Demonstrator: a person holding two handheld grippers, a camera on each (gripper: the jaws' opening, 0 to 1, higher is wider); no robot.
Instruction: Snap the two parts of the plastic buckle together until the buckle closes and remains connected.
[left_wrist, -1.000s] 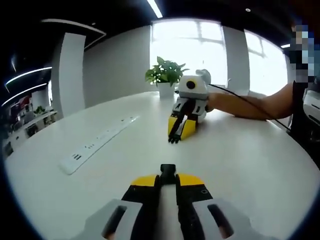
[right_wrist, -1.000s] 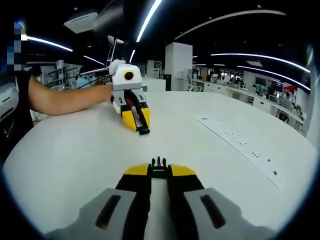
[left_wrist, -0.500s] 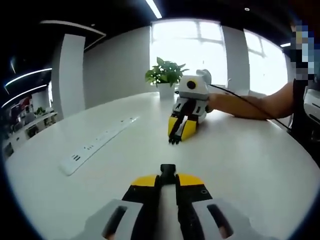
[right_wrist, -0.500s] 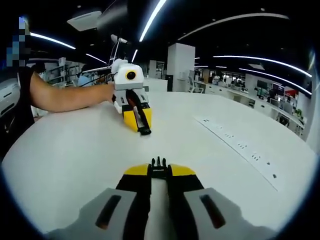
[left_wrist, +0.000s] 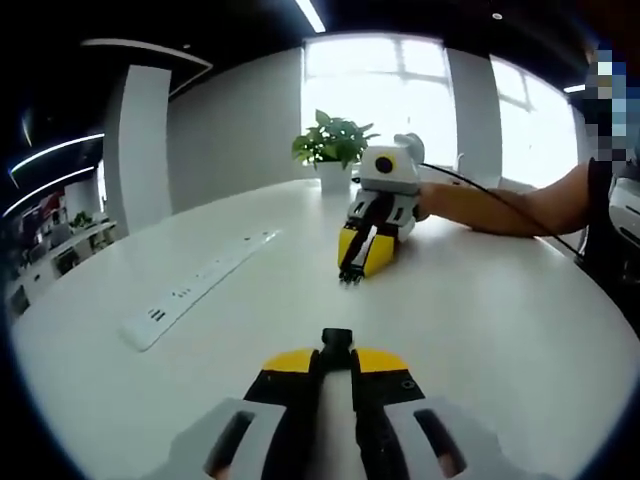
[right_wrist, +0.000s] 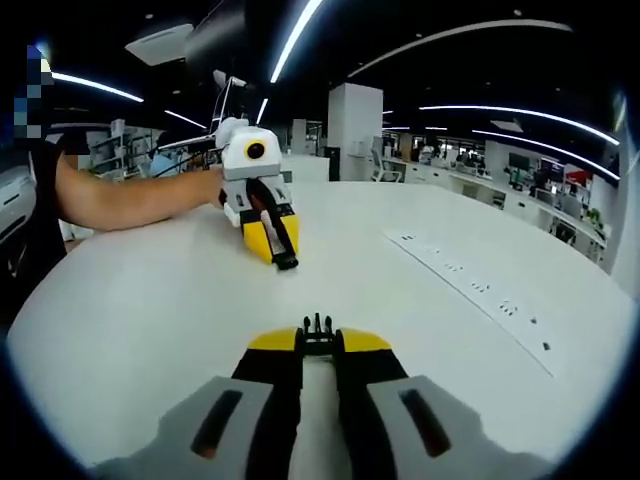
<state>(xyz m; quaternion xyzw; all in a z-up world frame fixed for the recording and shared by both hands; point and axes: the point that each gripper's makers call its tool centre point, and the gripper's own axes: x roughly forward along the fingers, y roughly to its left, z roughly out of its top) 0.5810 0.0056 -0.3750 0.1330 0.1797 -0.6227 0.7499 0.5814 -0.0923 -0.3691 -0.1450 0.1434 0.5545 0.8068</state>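
Two halves of a small black plastic buckle are held apart and faced toward each other across a broad white round table (left_wrist: 520, 330).

In the left gripper view, the left yellow-and-black two-jaw gripper (left_wrist: 336, 352) is seen low in the centre, its jaws pressed together on the blunt, squared black socket half of the buckle (left_wrist: 336, 338), which pokes out just past the tips. Above centre in that view, the right yellow-and-black gripper (left_wrist: 352, 272) is seen pointing back at the camera.

In the right gripper view, that right gripper (right_wrist: 318, 337) is seen at bottom centre, pinching the pronged black plug half of the buckle (right_wrist: 318, 324); small upright tines are made out at its end. The left gripper (right_wrist: 284, 260) is found upper left of centre, with a forearm (right_wrist: 130, 195) stretching off to the left edge.

The two halves are judged to be well apart, so the closing is not yet done. Trouble could be caused here by poor alignment: if the prongs are brought in tilted or off to one side, they may be jammed against the socket's rim rather than guided inside. Either piece could also be twisted or pushed back in its grip, since so little of each is held. A weak push might leave the latch unclicked, and the joint could then fall open.

A long white power strip (left_wrist: 195, 285) is noted at left, and a green potted plant (left_wrist: 333, 150) at the far edge.
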